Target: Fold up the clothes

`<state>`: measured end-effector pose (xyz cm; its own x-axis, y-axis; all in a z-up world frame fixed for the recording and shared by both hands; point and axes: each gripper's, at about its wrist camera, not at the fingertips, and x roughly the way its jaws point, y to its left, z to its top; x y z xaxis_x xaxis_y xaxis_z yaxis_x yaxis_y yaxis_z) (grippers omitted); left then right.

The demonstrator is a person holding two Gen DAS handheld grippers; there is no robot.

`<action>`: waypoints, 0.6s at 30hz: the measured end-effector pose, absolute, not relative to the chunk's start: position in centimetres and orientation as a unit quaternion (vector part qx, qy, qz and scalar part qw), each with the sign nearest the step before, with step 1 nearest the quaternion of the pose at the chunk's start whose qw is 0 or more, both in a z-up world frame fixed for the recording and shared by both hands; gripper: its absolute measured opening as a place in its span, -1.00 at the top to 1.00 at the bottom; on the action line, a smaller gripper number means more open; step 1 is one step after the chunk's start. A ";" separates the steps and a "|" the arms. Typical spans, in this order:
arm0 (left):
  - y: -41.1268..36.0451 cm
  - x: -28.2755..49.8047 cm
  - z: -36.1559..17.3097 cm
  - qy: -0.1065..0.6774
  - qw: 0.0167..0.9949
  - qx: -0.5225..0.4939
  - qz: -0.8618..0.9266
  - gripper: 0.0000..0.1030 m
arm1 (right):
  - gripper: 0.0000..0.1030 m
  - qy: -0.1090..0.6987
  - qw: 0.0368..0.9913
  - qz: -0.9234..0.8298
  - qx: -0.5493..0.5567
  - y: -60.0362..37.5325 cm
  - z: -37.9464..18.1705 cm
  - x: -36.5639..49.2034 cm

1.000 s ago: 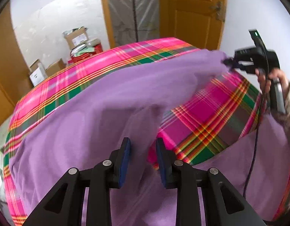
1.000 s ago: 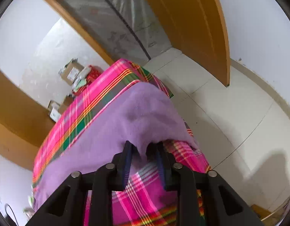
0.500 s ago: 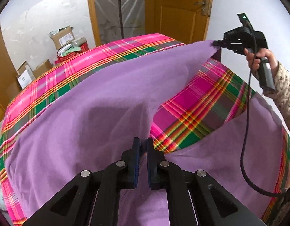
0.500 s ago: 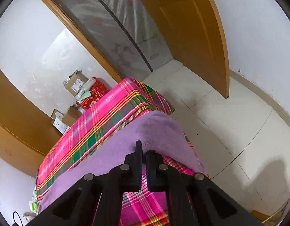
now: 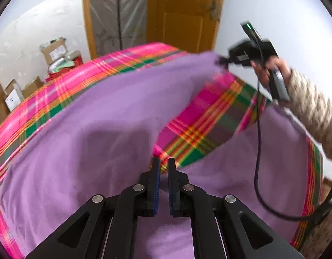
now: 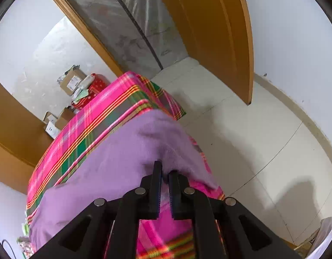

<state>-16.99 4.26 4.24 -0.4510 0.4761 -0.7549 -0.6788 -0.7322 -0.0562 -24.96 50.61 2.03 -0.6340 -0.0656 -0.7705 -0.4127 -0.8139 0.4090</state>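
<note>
**Hand-held gripper pair: carrying the fold across**

Left hand-held gripper: jaws pressed nearly together, pinching the purple fleece garment at its near edge, beside the exposed plaid cloth. Right hand-held gripper: jaws likewise closed on a bunched corner of the same garment, raised above the far corner of the surface; seen from the left wrist view as a black unit with fabric stretched up to it. Garment spread over most of the plaid-covered surface, one portion lifted clear between the two pinch points. Whether a counter or a bed lies under the plaid cannot be told.

Probable step: drawing the lifted edge over to form a fold. For a clean result:
- Keep both pinches firm; thick fleece likely to slip.
- Move both grippers together, maintaining light tension along the held edge.
- Lower onto the flat portion, aligning edges before release.
- Keep trailing cable off the fabric.
</note>
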 end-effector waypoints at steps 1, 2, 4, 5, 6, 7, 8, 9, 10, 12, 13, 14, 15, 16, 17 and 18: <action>3.9 -17.3 4.5 0.123 0.338 -0.393 0.846 0.87 | 0.76 0.283 0.096 0.861 -0.412 50.2 2.4 -24.4; 3.3 -17.7 4.7 0.113 0.331 -0.392 0.851 0.87 | 0.72 0.278 0.090 0.865 -0.408 49.7 2.7 -23.8; 2.1 -18.9 5.0 0.088 0.313 -0.393 0.860 0.87 | 0.60 0.258 0.078 0.878 -0.396 48.5 3.6 -22.5; 1.5 -19.6 5.1 0.074 0.303 -0.394 0.865 0.87 | 0.59 0.249 0.076 0.882 -0.393 47.8 3.9 -21.9; 0.9 -20.4 5.2 0.061 0.295 -0.396 0.867 0.87 | 0.56 0.241 0.074 0.886 -0.390 47.2 4.2 -21.3; 0.3 -21.2 5.2 0.049 0.287 -0.400 0.869 0.87 | 0.55 0.232 0.072 0.889 -0.387 46.5 4.6 -20.8; -0.1 -21.7 5.2 0.039 0.283 -0.400 0.871 0.87 | 0.55 0.226 0.068 0.892 -0.387 45.6 4.7 -20.3; -0.2 -22.2 5.1 0.037 0.281 -0.401 0.871 0.86 | 0.55 0.219 0.064 0.894 -0.386 44.8 4.8 -19.8; -0.3 -22.7 5.0 0.038 0.280 -0.403 0.870 0.79 | 0.54 0.215 0.054 0.893 -0.391 44.0 4.8 -19.6; 0.1 -23.9 4.5 0.050 0.282 -0.416 0.863 0.74 | 0.53 0.207 0.004 0.889 -0.408 41.3 4.5 -19.3; 0.3 -24.4 4.2 0.058 0.276 -0.420 0.863 0.74 | 0.53 0.204 -0.019 0.885 -0.419 40.0 4.4 -19.2; 0.4 -24.8 3.9 0.066 0.268 -0.422 0.864 0.74 | 0.53 0.199 -0.049 0.877 -0.434 38.6 4.0 -19.3; 0.4 -25.2 3.7 0.065 0.264 -0.425 0.863 0.74 | 0.53 0.194 -0.081 0.869 -0.448 37.0 3.7 -19.4; 0.2 -25.5 3.5 0.060 0.263 -0.428 0.863 0.74 | 0.53 0.192 -0.104 0.864 -0.454 35.7 3.4 -19.5; 0.1 -25.9 3.3 0.055 0.261 -0.431 0.862 0.74 | 0.53 0.188 -0.127 0.859 -0.458 34.3 3.2 -19.6; -0.1 -26.2 3.2 0.050 0.260 -0.434 0.861 0.74 | 0.53 0.182 -0.143 0.856 -0.462 33.1 3.1 -19.8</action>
<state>-26.23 -0.06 3.16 -0.4892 0.4038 -0.7731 -0.4913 -0.8599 -0.1382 -19.76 33.12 3.07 -0.5329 -0.4134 -0.7383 0.0766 -0.8925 0.4445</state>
